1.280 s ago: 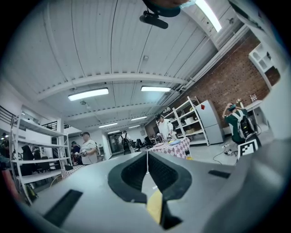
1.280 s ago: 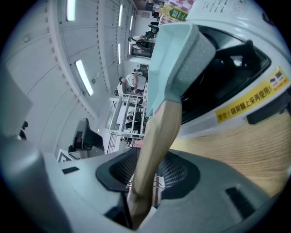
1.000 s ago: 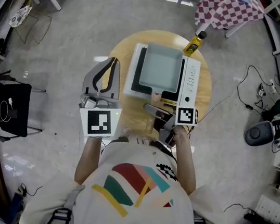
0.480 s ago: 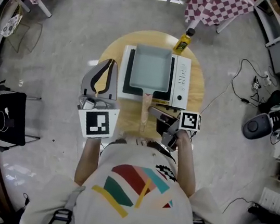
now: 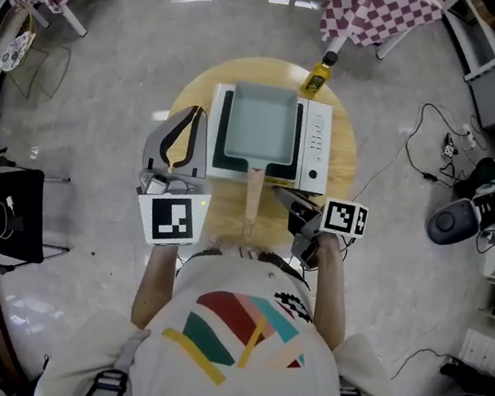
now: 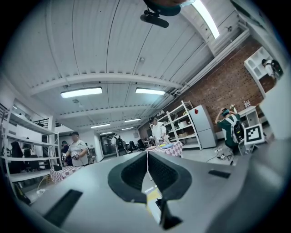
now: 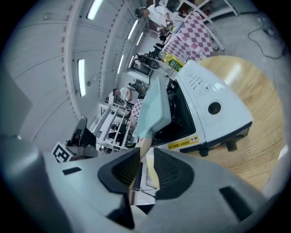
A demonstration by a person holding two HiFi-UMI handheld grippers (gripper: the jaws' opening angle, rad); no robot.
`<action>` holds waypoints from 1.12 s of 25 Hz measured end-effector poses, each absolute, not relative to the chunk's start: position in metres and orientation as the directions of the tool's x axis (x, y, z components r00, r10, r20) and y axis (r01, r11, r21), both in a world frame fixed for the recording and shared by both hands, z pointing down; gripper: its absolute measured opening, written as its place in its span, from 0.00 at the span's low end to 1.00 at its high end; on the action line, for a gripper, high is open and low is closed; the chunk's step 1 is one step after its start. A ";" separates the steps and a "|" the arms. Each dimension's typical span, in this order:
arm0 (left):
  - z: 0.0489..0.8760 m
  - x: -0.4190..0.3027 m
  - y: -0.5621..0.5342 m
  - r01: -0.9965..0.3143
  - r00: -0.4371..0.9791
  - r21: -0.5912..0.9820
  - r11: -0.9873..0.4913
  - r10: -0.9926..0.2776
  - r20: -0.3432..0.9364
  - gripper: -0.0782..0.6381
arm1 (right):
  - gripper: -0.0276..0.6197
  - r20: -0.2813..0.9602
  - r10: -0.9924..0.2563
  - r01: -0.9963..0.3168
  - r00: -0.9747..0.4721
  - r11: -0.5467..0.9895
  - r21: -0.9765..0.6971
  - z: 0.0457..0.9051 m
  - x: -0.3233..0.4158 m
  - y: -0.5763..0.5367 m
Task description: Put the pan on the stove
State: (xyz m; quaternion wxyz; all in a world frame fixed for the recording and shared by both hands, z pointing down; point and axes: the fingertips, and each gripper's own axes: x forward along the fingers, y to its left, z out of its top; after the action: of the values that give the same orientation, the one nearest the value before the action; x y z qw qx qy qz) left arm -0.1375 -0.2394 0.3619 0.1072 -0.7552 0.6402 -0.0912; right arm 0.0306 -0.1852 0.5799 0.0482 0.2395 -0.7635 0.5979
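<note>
A square grey-blue pan (image 5: 262, 125) sits on the white stove (image 5: 317, 138) on a round wooden table (image 5: 340, 174). Its wooden handle (image 5: 252, 198) points toward me. My right gripper (image 5: 278, 191) hovers just right of the handle, apart from it, with its jaws closing on nothing. In the right gripper view the pan (image 7: 152, 109) and handle (image 7: 144, 144) lie beyond the right gripper (image 7: 146, 154). My left gripper (image 5: 198, 110) is held up left of the stove, shut and empty. The left gripper (image 6: 147, 154) points out into the room.
A yellow bottle (image 5: 318, 76) stands on the table behind the stove. Checkered tables (image 5: 375, 8) stand further back. A black chair (image 5: 0, 200) is at my left, and cables and gear (image 5: 463, 217) lie on the floor at the right. People stand in the room (image 6: 77, 152).
One second ago my right gripper covered the pan's handle. It has since drawn off to the right, leaving the handle in plain sight. The left gripper has stayed put.
</note>
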 end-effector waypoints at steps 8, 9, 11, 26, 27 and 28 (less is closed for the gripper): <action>0.352 -0.140 -0.241 -0.949 0.163 -0.277 -0.153 -0.986 -0.014 0.12 | 0.16 0.525 -0.420 -0.670 -0.741 0.407 -0.620 0.543 0.044 -0.220; 0.352 -0.139 -0.241 -0.948 0.165 -0.278 -0.154 -0.986 -0.016 0.12 | 0.16 0.527 -0.440 -0.686 -0.727 0.427 -0.590 0.536 0.045 -0.224; 0.350 -0.138 -0.241 -0.948 0.167 -0.279 -0.155 -0.986 -0.021 0.12 | 0.15 0.523 -0.495 -0.720 -0.694 0.460 -0.520 0.519 0.048 -0.232; 0.342 -0.130 -0.240 -0.947 0.185 -0.275 -0.168 -0.982 -0.039 0.12 | 0.07 0.273 -0.817 -0.819 -0.508 0.556 0.142 0.402 0.035 -0.247; 0.341 -0.128 -0.239 -0.946 0.189 -0.276 -0.171 -0.981 -0.043 0.12 | 0.07 0.262 -0.824 -0.823 -0.502 0.549 0.149 0.400 0.035 -0.246; 0.341 -0.126 -0.238 -0.945 0.194 -0.276 -0.173 -0.980 -0.047 0.12 | 0.06 0.249 -0.830 -0.827 -0.499 0.542 0.151 0.398 0.033 -0.244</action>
State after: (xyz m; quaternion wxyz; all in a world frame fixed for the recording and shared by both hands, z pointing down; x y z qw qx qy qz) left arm -0.1264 -0.2383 0.3405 0.1226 -0.7627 0.6311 -0.0705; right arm 0.0334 -0.2444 0.3975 0.1473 0.4785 -0.8656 -0.0060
